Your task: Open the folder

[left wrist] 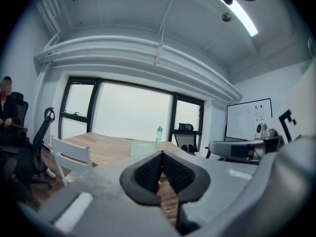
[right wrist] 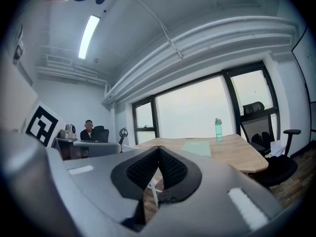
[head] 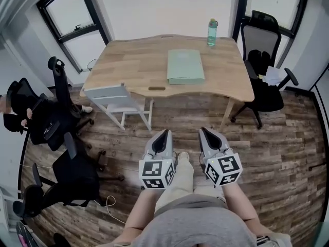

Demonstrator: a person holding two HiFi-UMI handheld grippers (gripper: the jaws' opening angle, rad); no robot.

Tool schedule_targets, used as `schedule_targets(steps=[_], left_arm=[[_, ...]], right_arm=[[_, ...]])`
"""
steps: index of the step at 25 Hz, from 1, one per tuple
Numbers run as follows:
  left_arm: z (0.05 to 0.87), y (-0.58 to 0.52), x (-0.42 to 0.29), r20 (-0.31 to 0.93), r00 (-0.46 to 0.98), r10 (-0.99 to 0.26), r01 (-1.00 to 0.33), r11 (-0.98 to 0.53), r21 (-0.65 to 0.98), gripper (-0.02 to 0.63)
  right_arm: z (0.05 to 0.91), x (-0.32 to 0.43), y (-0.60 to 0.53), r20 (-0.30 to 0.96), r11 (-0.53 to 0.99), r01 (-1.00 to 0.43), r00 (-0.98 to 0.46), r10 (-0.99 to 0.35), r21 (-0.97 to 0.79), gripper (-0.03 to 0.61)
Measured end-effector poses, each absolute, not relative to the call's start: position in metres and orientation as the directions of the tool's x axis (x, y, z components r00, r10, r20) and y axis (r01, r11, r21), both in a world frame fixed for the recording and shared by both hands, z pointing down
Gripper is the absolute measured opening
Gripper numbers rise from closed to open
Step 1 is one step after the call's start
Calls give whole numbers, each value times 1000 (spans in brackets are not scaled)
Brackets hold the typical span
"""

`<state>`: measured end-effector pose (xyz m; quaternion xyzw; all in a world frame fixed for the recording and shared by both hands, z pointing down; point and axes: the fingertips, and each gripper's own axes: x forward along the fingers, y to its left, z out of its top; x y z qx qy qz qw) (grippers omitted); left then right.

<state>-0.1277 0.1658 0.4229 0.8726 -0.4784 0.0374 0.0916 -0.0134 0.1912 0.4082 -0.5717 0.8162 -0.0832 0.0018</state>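
L to R: black office chairs (head: 56,112); white wooden chair (head: 121,99) at light wood tabletop (head: 133,60) front; pale-green flat folder (head: 185,66) closed, mid-tabletop; teal bottle (head: 212,32) behind. Left tool (head: 165,133) & right tool (head: 202,130): jaws together, empty, well short of tabletop.

Pale green folder (head: 185,66), teal bottle (head: 212,32) — light wood table (head: 133,60), white chair (head: 110,93)
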Motion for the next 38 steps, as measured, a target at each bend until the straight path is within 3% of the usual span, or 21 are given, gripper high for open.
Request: schedule_targets(steps=[15,38], left_arm=[[445,68,-83,180,565,-805,-825,-559,84,5],[471,-140,-35,279,598,-751,-789,-612,44,5]], right_arm=[[425,41,107,129,268,-954,-285,-950,-136,0],[424,94,-117,186,257,-959,-276,-943,-118,0]])
